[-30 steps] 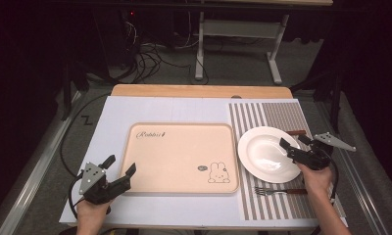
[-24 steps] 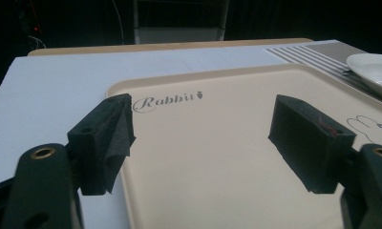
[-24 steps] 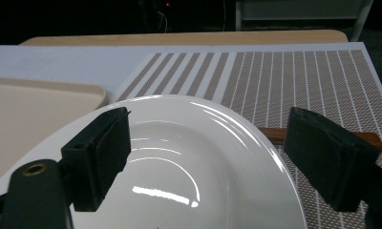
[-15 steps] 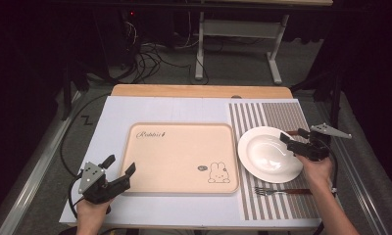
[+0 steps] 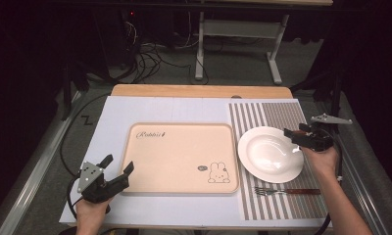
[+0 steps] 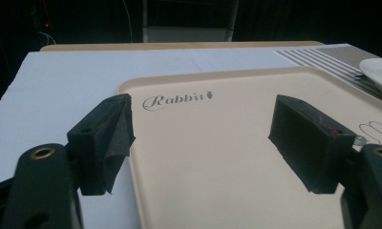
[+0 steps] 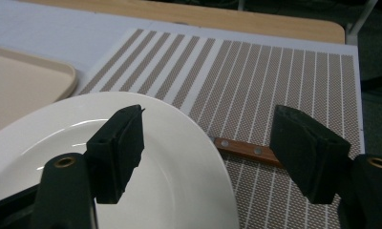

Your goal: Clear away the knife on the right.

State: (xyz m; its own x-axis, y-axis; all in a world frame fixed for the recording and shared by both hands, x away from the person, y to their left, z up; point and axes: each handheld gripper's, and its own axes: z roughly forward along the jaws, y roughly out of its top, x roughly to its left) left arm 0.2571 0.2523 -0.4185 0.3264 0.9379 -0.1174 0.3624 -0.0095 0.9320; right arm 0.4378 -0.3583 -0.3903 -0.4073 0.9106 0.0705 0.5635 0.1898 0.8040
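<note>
My left tool (image 5: 116,170) sits low and near me with its jaws wide and nothing in them, at the front corner of the tan tray (image 5: 179,152). My right tool (image 5: 296,137) has just been closing a little. Its jaws sit either side of the white plate's (image 5: 267,154) far rim on the striped mat (image 5: 282,115), not squeezing it yet.

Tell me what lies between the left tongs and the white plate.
In the high view, the beige rabbit tray fills the stretch between the left tongs and the white plate; past the tray's right edge comes a narrow strip of the striped mat.
</note>
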